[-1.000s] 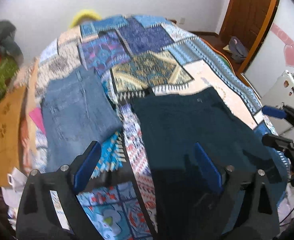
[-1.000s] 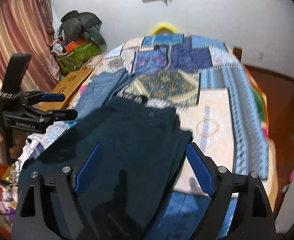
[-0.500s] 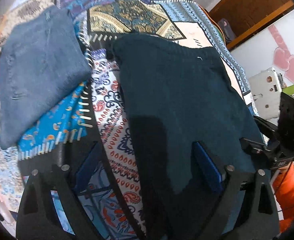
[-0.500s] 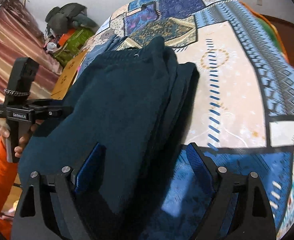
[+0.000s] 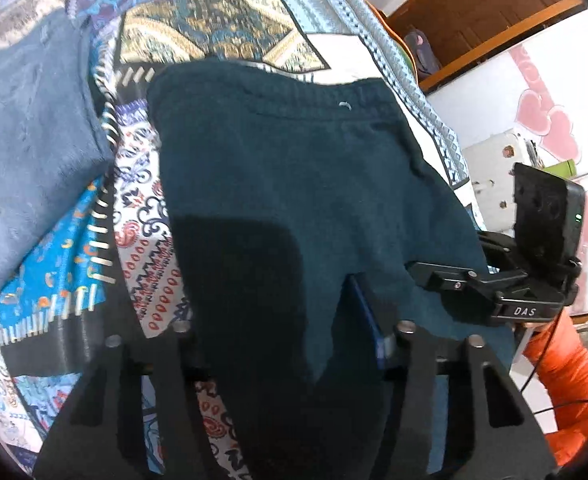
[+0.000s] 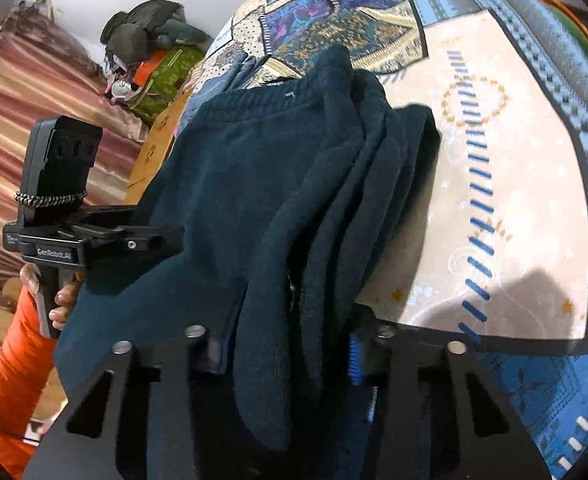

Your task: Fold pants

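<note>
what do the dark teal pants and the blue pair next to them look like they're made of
Dark teal pants: soft knit, probably fleece or sweatshirt cotton; matte, slightly fuzzy surface, ribbed gathered waistband, thick rounded folds.
Blue pair: looks like denim; faded, mottled blue with a frayed rip, though it is blurred here.

pants on bedspread; jeans left

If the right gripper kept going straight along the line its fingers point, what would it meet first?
Most likely the dark teal pants themselves. The right gripper is closing with their stacked folded edge already between its jaws, so more of that fabric lies directly ahead, with the patchwork bedspread beneath. Depth is hard to judge here.
</note>
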`<state>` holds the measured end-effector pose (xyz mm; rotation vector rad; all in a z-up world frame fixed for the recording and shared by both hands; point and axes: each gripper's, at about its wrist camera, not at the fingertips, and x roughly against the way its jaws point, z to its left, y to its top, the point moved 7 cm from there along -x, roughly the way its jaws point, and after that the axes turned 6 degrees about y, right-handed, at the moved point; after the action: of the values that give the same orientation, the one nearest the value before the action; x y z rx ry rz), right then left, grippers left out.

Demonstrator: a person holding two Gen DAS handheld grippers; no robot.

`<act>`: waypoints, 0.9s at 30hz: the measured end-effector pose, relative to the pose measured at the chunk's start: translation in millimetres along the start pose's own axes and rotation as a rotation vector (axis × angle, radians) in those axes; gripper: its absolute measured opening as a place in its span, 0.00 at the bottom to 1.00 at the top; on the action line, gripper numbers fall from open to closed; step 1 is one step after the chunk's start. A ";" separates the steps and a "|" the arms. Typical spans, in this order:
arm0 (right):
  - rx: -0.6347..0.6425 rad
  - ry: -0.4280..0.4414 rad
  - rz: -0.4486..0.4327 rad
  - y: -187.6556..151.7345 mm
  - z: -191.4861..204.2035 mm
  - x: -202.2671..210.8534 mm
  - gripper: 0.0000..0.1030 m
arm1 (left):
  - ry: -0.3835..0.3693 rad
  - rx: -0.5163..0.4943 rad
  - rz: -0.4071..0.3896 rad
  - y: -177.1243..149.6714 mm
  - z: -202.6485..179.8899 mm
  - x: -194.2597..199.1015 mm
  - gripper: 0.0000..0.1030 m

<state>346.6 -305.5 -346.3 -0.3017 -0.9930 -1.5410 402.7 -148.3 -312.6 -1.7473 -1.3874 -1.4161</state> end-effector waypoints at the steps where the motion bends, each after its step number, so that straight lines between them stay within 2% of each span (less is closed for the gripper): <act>1: 0.024 -0.017 -0.002 2.4 3.6 1.3 0.32 | 0.010 -0.004 -0.018 0.2 0.0 4.7 0.42; 5: 0.125 -0.069 -0.025 14.3 27.0 10.0 0.30 | 0.041 -0.035 -0.093 -1.6 -4.9 31.0 0.38; 8: 0.194 -0.082 -0.063 28.8 46.4 19.2 0.29 | 0.078 -0.066 -0.185 -2.8 -6.5 64.3 0.37; 13: 0.314 -0.083 -0.163 61.7 91.8 35.8 0.29 | 0.133 -0.063 -0.355 1.2 1.4 129.2 0.34; 19: 0.441 -0.070 -0.278 111.6 157.1 30.5 0.28 | 0.276 -0.011 -0.559 13.1 33.6 213.0 0.32; 22: 0.473 -0.056 -0.304 136.8 181.7 17.2 0.28 | 0.310 0.041 -0.612 22.2 59.0 242.8 0.31; 27: 0.504 -0.048 -0.300 177.2 208.1 -17.7 0.28 | 0.351 0.117 -0.653 38.4 103.2 265.7 0.27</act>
<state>441.0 -127.9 -160.4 0.1744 -1.4726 -1.4891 465.2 30.1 -95.9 -0.9299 -1.8712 -1.8085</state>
